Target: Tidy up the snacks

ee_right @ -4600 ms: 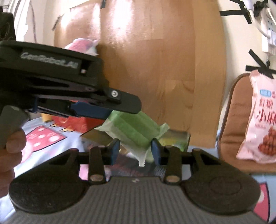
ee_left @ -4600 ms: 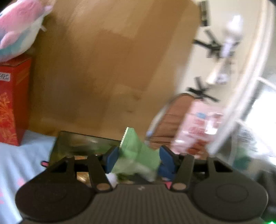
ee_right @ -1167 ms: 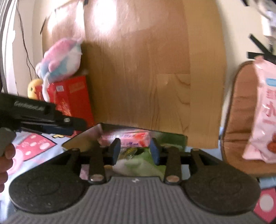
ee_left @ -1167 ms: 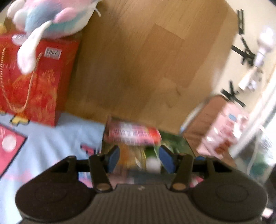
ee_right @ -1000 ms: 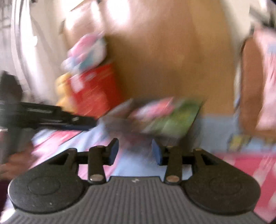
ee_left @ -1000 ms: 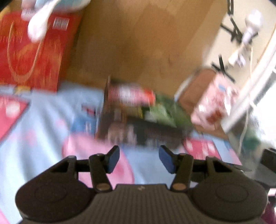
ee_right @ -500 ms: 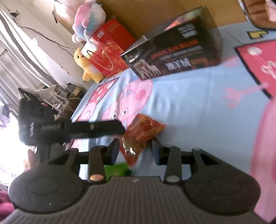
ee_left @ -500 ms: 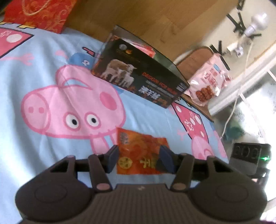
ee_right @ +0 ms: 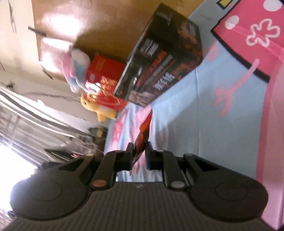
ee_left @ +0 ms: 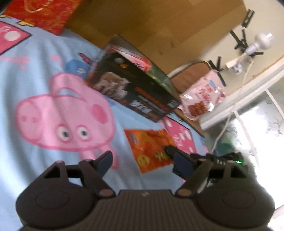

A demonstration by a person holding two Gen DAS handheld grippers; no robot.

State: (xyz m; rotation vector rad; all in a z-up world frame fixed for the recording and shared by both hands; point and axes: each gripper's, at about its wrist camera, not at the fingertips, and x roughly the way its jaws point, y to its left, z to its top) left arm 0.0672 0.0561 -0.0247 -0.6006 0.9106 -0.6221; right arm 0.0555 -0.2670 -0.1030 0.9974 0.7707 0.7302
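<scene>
Since half a second ago your right gripper [ee_right: 139, 156] has clamped its fingers on the orange snack packet [ee_left: 150, 147]; your left gripper [ee_left: 144, 162], at seven o'clock of the black box [ee_left: 134, 92], is opening its fingers.

Print on black box [ee_left: 134, 90] smeared, unreadable; box contents mostly hidden behind near wall; orange snack packet [ee_right: 142, 140] seen edge-on, face hidden; red gift bag [ee_left: 40, 12] cropped at top.
</scene>
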